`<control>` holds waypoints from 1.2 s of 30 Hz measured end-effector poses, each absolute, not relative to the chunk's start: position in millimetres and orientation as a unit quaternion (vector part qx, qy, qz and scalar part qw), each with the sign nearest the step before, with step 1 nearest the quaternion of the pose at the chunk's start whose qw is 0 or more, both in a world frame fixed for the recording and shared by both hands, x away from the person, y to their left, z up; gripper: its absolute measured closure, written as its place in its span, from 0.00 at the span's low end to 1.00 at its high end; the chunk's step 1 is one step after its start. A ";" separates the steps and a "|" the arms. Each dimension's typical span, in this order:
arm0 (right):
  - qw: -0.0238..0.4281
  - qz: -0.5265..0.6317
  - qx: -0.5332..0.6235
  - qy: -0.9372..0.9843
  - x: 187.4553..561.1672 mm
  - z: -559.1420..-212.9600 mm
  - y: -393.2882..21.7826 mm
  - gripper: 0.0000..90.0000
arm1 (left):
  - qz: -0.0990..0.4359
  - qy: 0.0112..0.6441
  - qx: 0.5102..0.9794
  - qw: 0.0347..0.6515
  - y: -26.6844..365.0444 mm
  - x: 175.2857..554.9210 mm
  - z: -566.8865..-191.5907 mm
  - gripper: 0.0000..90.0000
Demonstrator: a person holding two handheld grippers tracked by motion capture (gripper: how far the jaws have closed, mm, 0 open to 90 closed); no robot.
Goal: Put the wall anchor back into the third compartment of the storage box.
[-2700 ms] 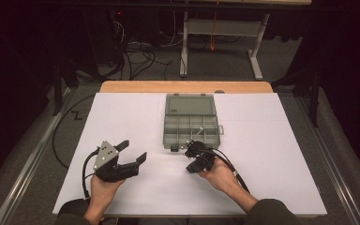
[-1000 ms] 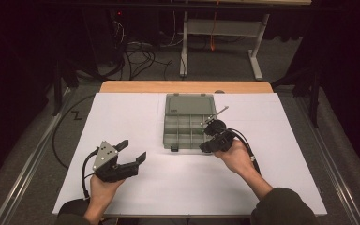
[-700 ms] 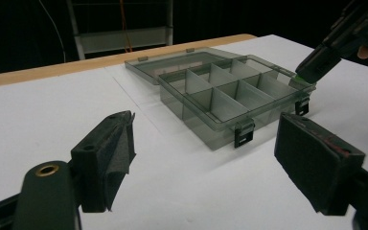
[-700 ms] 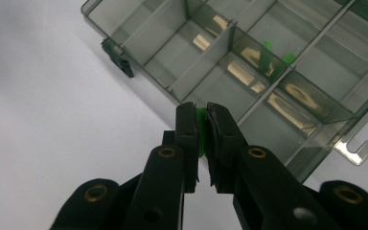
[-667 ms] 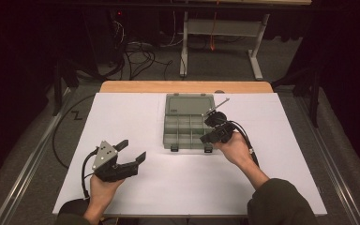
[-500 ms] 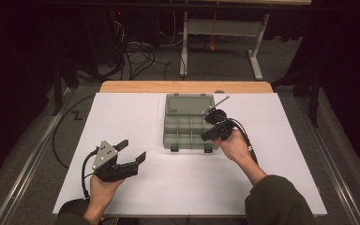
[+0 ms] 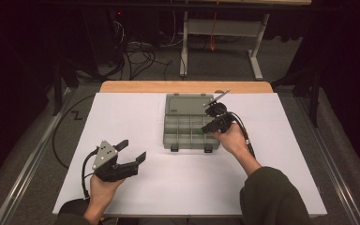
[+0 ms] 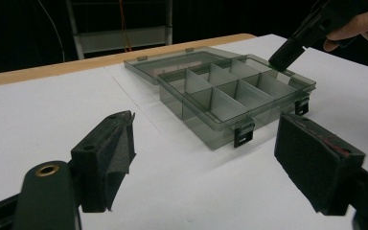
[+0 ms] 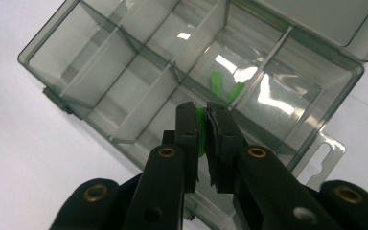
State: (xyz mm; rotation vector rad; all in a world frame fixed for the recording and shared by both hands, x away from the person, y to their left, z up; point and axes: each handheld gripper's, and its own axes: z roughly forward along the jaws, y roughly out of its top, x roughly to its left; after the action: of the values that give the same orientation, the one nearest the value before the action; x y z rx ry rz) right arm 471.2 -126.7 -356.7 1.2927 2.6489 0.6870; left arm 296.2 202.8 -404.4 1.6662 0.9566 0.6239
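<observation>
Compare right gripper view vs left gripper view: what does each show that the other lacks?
Right gripper view alone: a green piece pinched between the right hand-held gripper pads, and two green pieces already lying in a compartment below.

Left gripper view alone: the left hand-held gripper with jaws wide apart and nothing between them, the box latches, the wooden table edge, and the right gripper seen from outside, its tip over the far corner.

Both: the open compartment box on the white table.

Dark room w/ grey carpet floor (image 7: 140, 75), cables (image 7: 136, 49), white metal frame (image 7: 225, 28) behind table.
</observation>
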 end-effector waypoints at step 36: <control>0.063 0.234 0.446 0.862 500.2 -371.5 -113.6 0.81 | 0.256 0.394 0.703 0.533 201.0 296.9 -404.9 0.24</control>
State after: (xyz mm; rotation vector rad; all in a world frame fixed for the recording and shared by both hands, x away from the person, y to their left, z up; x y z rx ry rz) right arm 500.2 -113.6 -371.5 1.3474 2.6035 0.7065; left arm 296.9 201.0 -404.9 1.6773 0.9404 0.6114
